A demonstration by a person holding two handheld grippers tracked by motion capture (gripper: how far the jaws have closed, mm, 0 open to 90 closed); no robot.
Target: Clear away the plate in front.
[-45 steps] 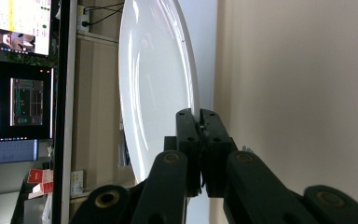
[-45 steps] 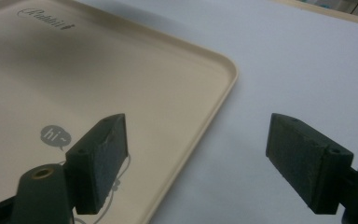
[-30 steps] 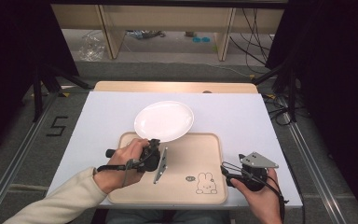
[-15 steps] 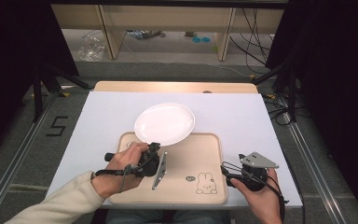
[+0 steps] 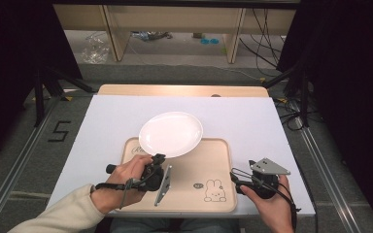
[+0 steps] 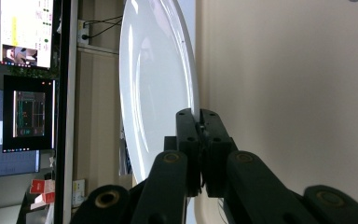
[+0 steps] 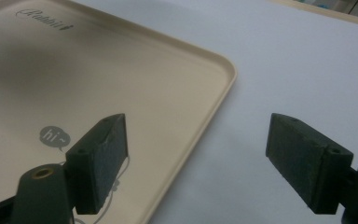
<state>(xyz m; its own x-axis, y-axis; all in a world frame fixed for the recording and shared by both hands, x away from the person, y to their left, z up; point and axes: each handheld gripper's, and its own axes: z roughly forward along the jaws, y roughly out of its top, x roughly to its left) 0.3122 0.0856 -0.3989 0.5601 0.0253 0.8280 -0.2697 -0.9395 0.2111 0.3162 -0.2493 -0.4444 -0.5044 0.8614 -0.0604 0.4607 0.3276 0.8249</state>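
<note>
The left gripper (image 5: 159, 158) has its jaws pressed together on the near rim of the white plate (image 5: 171, 134), pinching it; in the left gripper view the rim (image 6: 196, 112) sits squeezed between the two black pads. The plate reaches away from this gripper, its near part over the far-left corner of the beige tray (image 5: 218, 160) and its far part over the white table top (image 5: 111, 116). Just to the gripper's right the tray's floor lies bare as far as the rabbit drawing (image 5: 214, 190). Well off to the right, the right gripper (image 5: 240, 178) hovers at the tray's right edge with its jaws spread wide and nothing between them. Beyond the plate the table top runs open to the wooden board (image 5: 175, 90) at the far edge.
</note>
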